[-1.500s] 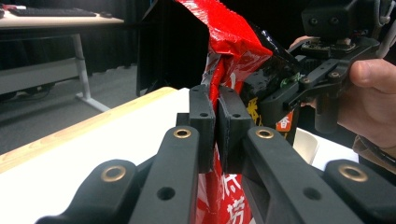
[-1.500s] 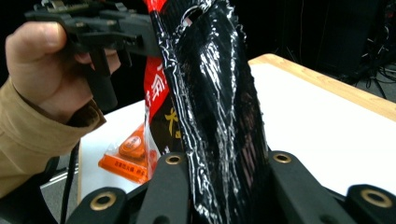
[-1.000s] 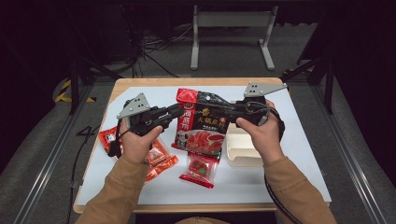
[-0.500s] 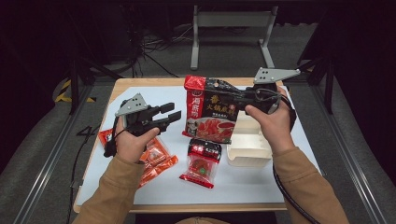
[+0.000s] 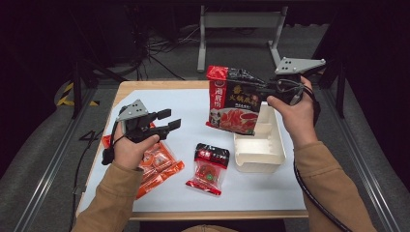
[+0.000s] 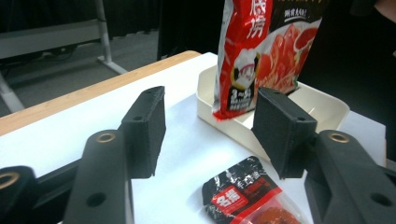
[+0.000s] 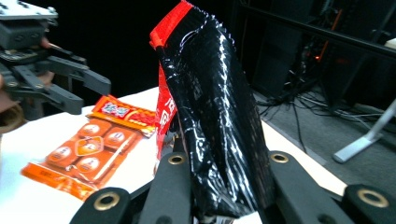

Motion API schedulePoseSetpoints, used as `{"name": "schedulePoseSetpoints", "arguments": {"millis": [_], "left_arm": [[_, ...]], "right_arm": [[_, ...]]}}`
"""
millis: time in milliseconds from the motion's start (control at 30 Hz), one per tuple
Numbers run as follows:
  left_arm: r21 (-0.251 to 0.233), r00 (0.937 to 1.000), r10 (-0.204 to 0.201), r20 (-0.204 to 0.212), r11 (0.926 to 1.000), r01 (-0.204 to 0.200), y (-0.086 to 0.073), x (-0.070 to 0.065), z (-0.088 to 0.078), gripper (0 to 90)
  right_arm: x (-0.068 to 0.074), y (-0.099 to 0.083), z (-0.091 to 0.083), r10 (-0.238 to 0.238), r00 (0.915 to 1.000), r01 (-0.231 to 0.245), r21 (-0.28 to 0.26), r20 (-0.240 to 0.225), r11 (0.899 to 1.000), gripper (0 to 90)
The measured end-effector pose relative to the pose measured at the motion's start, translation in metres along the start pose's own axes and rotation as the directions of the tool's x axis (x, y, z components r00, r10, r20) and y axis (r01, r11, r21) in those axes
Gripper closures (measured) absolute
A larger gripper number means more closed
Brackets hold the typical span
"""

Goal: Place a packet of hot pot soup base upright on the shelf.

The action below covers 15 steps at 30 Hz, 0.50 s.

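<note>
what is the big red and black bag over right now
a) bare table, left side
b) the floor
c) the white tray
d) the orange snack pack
c: held up by the right gripper, the big red and black bag hangs with its bottom edge over the near end of the white tray.

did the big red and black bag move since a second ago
Yes. The big bag, clamped in the right hand-held gripper, has shifted right and up, from over the table's middle to above the white tray.
</note>
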<state>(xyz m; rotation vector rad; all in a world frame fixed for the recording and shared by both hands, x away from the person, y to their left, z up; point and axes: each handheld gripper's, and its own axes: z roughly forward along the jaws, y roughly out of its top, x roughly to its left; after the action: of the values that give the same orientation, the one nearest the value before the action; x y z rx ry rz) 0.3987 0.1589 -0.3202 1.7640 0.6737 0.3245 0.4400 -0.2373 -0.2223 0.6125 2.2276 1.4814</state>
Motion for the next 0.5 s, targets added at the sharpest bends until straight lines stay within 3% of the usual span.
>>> {"name": "schedulePoseSetpoints", "arguments": {"millis": [500], "left_arm": [[0.02,0.9974,-0.034,-0.063,0.9992,0.036,-0.01,0.009,-0.017,37.2]], "right_arm": [[-0.034,-0.001,-0.004,-0.043,0.9968,0.042,0.021,0.066,0.999,79.1]]}}
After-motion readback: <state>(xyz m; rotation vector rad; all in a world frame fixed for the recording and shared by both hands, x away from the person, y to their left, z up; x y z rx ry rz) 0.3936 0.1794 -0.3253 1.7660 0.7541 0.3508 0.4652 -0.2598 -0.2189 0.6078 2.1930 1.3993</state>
